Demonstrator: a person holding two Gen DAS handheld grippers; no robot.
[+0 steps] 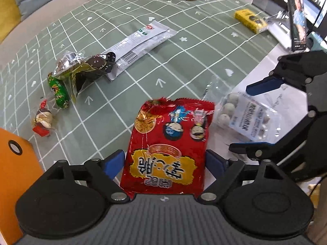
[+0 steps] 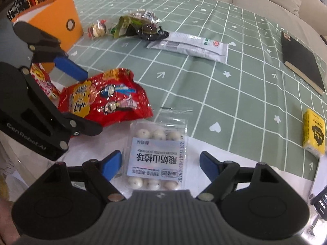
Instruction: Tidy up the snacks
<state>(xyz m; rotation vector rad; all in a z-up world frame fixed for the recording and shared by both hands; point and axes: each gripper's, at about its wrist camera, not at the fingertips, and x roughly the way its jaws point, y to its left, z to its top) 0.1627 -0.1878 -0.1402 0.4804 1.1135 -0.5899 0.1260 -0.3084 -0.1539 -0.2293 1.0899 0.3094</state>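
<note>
A: What containers show, and what is in them?

B: An orange box (image 2: 59, 16) with a round finger hole stands at the edge of the green grid tablecloth (image 2: 235, 94); its inside is hidden from both wrist views. The clear hawthorn-ball pouch (image 2: 157, 155) holds two rows of pale round balls behind a white printed label.

A: And the left gripper (image 1: 165, 161)?

B: Its blue fingers stand spread on either side of the red noodle snack bag (image 1: 169, 143), whose near end lies between them. Whether the pads touch the foil I cannot tell. The bag is glossy red, with a yellow title patch and two cartoon children, a little crumpled at the far end.

A: The right gripper (image 2: 161, 163)?

B: Also spread, straddling the hawthorn-ball pouch, which lies flat on the white surface just beside the red bag.

A: The other snacks?

B: Farther back, a long grey wrapper (image 1: 141, 42), a crumpled green-and-dark packet (image 1: 85, 69) touching its end, a small green packet (image 1: 59, 94) and a little red-and-white sweet (image 1: 43, 120). A yellow tissue pack (image 2: 313, 132) and a black notebook (image 2: 302, 61) lie well apart from them
</note>
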